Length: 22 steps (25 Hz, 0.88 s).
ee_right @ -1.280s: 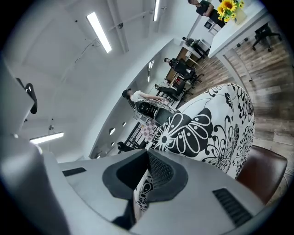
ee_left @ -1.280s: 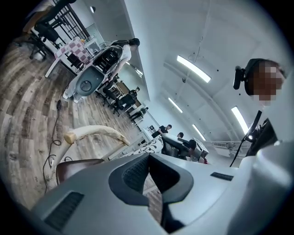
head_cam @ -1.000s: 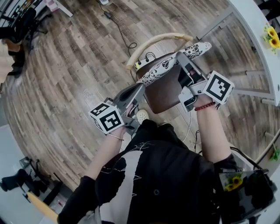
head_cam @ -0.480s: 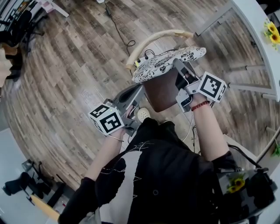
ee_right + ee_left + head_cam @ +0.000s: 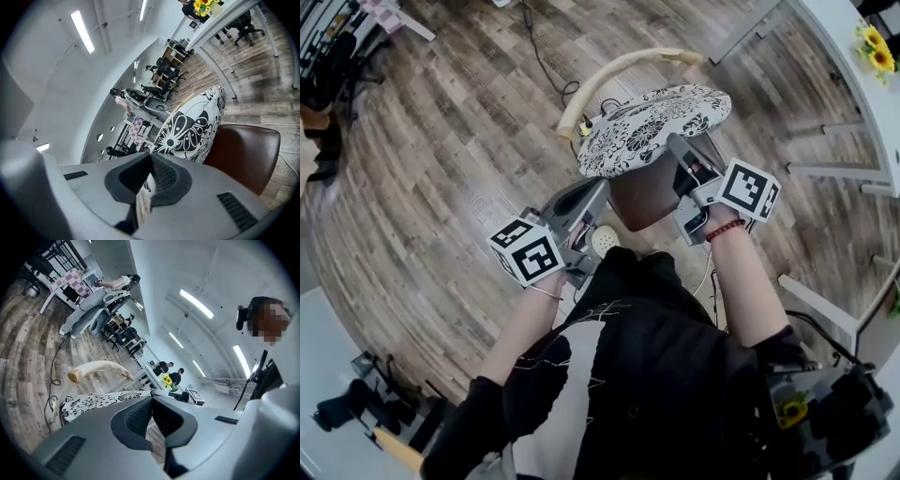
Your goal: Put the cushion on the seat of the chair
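- Ahead of left gripper (image 5: 598,192), head view: black-and-white floral cushion (image 5: 652,127), roughly level over brown chair seat (image 5: 647,192). Contact with chair seat not discernible. Curved pale backrest (image 5: 619,66) beyond.
- Opposite side of cushion, same view: right gripper (image 5: 680,150), tips at cushion rim.
- Left gripper view: left gripper (image 5: 151,397) closed tip to tip on near edge of cushion (image 5: 93,401). Remainder of cushion spread left of tips, backrest (image 5: 98,367) farther out.
- Right gripper view: right gripper (image 5: 150,157) clamped narrow on patterned rim of cushion (image 5: 190,129). Cushion rising ahead and right of tips, chair seat (image 5: 243,150) right of tips, beneath cushion.
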Each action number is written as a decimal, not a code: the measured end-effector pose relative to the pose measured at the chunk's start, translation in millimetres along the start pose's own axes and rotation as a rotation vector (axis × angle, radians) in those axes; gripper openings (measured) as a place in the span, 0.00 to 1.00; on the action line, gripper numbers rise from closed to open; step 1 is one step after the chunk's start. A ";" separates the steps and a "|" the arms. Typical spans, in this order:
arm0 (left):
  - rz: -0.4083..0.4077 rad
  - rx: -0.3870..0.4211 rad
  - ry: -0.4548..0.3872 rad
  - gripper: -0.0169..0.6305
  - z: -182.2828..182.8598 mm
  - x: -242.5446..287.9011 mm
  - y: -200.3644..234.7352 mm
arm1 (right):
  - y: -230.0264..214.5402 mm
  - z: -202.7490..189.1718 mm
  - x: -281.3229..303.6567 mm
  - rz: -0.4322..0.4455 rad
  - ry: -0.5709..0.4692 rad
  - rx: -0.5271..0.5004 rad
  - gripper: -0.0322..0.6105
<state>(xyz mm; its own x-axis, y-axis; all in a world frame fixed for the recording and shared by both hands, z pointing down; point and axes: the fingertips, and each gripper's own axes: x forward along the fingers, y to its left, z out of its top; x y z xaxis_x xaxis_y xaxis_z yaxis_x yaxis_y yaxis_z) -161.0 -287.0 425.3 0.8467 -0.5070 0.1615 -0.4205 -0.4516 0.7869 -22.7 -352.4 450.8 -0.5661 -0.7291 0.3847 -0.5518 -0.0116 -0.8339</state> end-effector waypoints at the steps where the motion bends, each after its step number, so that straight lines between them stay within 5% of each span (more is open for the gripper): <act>1: -0.004 0.001 0.004 0.04 -0.6 2.1 1.5 | -2.1 -0.8 -0.2 -0.003 0.000 0.002 0.07; 7: 0.001 0.004 -0.021 0.04 -13.0 12.4 6.2 | -20.9 -8.6 -12.8 -0.021 0.007 0.001 0.07; 12: 0.031 0.078 -0.020 0.04 -69.8 25.9 -17.5 | -58.0 -32.6 -59.5 0.009 0.022 0.000 0.07; 22: 0.072 0.097 -0.042 0.04 -145.5 41.7 -25.3 | -109.2 -62.1 -97.5 0.034 0.047 -0.017 0.07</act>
<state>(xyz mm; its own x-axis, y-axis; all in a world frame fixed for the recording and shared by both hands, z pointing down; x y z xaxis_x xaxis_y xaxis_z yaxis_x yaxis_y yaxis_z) -67.6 -189.9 498.7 0.7995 -0.5700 0.1894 -0.5114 -0.4807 0.7123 54.7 -237.6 528.9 -0.6122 -0.6962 0.3749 -0.5423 0.0246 -0.8398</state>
